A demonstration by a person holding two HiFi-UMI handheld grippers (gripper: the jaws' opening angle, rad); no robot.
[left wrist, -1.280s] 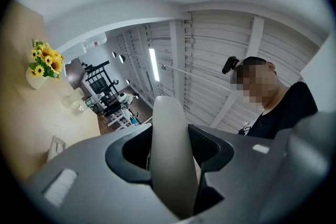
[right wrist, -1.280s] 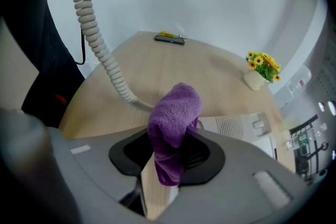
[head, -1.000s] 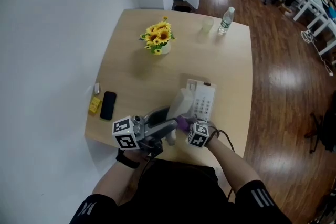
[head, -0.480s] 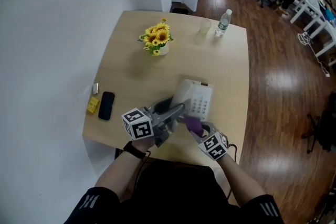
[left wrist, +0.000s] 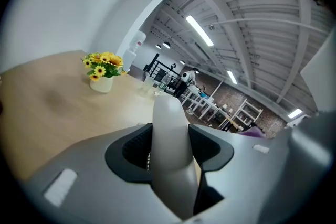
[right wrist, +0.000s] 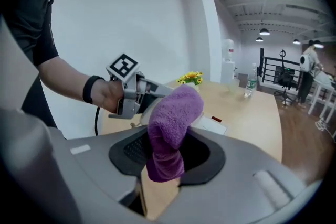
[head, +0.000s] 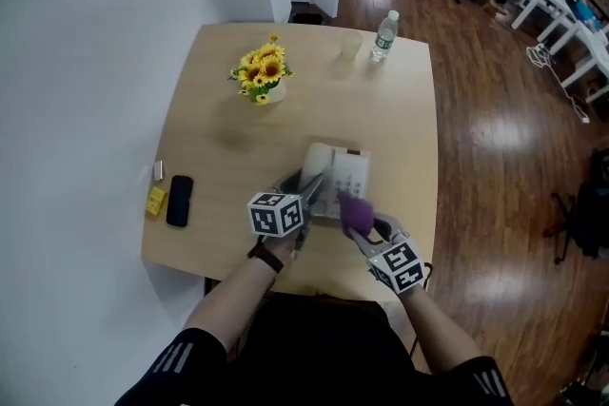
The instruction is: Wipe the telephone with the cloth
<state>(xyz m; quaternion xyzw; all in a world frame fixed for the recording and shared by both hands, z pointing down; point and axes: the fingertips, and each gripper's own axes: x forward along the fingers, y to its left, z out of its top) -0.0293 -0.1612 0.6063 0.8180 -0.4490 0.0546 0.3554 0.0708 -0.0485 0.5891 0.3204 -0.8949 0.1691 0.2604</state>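
The white telephone base (head: 344,176) sits on the wooden table (head: 219,147) near its front edge. My left gripper (head: 306,197) is shut on the pale handset (head: 314,180), holding it along the base's left side. In the left gripper view the handset (left wrist: 170,149) fills the gap between the jaws of my left gripper (left wrist: 170,157). My right gripper (head: 367,229) is shut on a purple cloth (head: 357,212), just in front of the base. The right gripper view shows the cloth (right wrist: 173,128) bunched between the jaws of my right gripper (right wrist: 168,157), with the left gripper (right wrist: 140,94) beyond it.
A vase of sunflowers (head: 259,76) stands at the back left. A clear cup (head: 349,46) and a water bottle (head: 384,34) stand at the far edge. A black phone (head: 178,201) and a small yellow item (head: 155,201) lie at the left edge.
The left gripper has come down with the handset, which now lies lower beside the base. The right gripper has risen and rolled, carrying the cloth closer to the base.
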